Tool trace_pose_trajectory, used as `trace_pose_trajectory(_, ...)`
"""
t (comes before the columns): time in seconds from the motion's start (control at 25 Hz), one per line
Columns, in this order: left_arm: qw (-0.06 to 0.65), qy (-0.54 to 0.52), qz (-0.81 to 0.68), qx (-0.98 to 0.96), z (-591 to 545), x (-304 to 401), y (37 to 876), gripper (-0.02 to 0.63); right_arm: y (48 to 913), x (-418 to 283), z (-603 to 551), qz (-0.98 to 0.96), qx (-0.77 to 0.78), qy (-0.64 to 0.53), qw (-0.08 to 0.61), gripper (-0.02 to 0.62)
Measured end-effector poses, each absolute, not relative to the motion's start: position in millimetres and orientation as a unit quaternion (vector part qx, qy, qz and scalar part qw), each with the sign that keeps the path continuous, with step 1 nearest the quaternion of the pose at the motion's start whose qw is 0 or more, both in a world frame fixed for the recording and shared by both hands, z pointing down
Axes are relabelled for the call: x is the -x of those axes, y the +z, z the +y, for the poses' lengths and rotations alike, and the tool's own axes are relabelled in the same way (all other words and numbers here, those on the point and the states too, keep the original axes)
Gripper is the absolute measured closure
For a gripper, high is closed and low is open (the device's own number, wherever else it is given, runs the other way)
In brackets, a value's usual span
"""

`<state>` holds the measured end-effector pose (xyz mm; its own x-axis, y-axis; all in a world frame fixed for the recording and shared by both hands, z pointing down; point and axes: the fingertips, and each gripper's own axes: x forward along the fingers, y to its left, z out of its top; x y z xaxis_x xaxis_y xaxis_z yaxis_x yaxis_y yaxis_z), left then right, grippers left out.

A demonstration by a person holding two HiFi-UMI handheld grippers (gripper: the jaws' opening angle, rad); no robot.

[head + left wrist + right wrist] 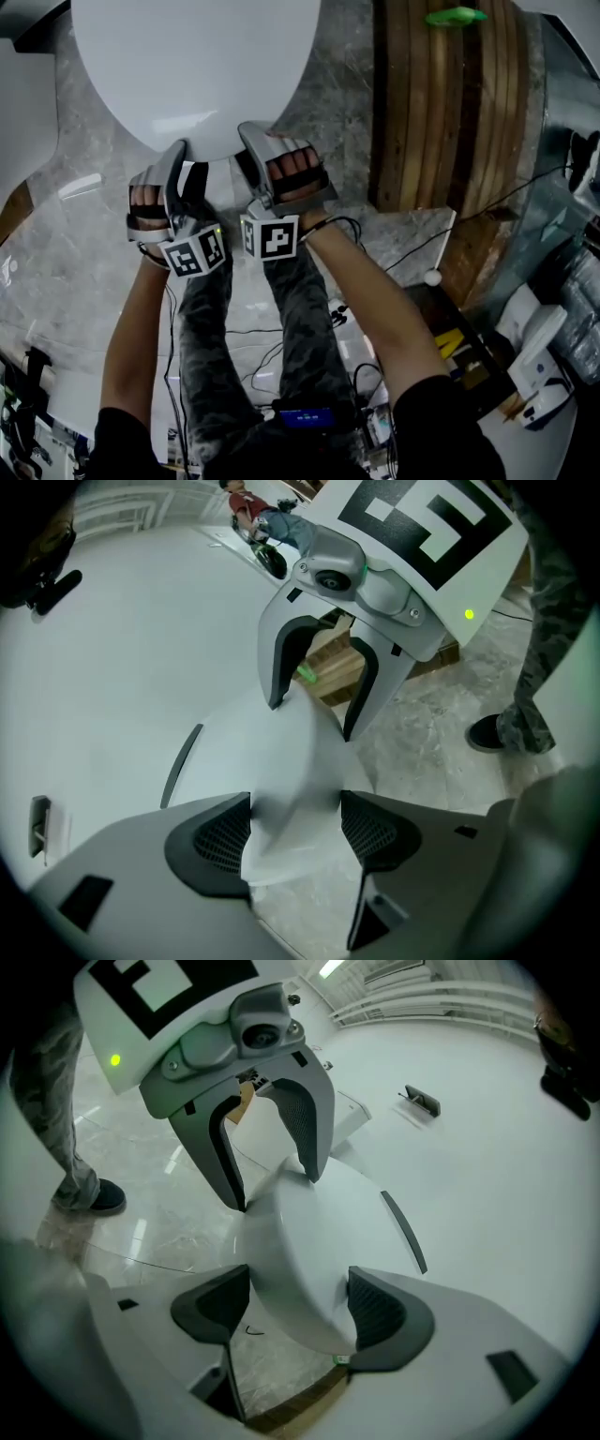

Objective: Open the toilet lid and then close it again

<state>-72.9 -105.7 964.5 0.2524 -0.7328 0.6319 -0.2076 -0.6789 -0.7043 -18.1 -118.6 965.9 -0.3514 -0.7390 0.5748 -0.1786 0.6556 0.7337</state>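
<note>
We see the toilet lid lying flat, closed; left gripper and right gripper sit at its front rim, jaws wide apart astride the edge, unclamped. Likely the opening step; next needs a pinch, then lift

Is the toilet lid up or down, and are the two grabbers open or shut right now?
toilet lid: looks down, its front rim between both grippers' jaws.
left gripper: open wide, pads either side of the rim.
right gripper: open wide, pads either side of the rim.
</note>
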Motion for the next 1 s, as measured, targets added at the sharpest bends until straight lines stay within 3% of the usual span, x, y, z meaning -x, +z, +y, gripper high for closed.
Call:
trace_pose_trajectory(0.48,0.244,-0.478,0.309,0.785,-93.9,72.7,886.4,0.318,890.5,17.5,-107.8,-0.801,-0.265,-0.257,0.471,0.272)
trace_pose_trajectory(1.0,0.276,-0.420,0.339,0.796,-123.6,75.0,699.9,0.322,698.0,28.9,-132.2,-0.826,-0.237,-0.286,0.423,0.279)
